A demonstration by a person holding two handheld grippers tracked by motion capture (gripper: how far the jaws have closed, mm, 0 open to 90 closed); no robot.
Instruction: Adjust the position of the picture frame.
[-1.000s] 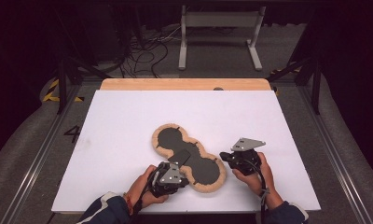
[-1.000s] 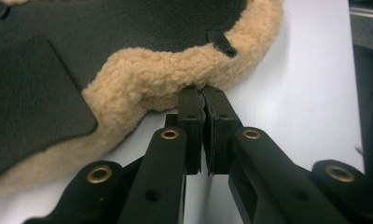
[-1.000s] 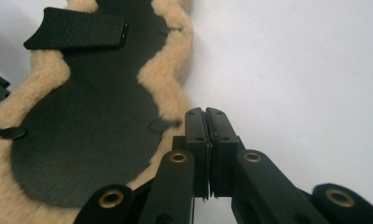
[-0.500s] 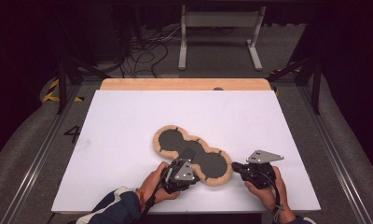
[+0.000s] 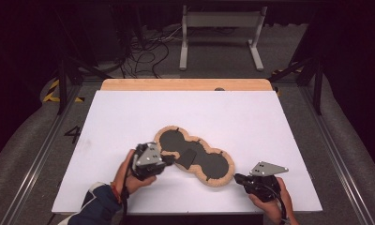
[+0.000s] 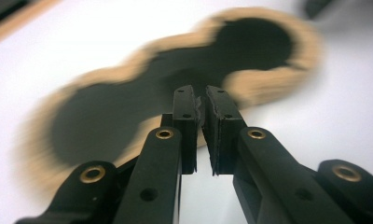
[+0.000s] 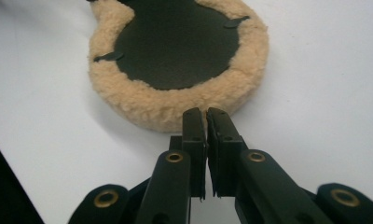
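**Thin Flap, Slippery Grip**

The fleece-rimmed pad [image 5: 195, 157] is lying near the middle of the white tabletop [image 5: 129, 112]. The left gripper [image 5: 172, 159] is pinching its dark flap [image 5: 189, 158], jaws clenched; a tug may slip it free. The right gripper [image 5: 237, 178], jaws clenched empty, is hovering beside the pad's right end, not steadying it.

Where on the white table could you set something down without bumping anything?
Bare: the white table from the wooden strip down to the fleece pad. Crowded: the near edge, with the left gripper and right gripper flanking the pad.
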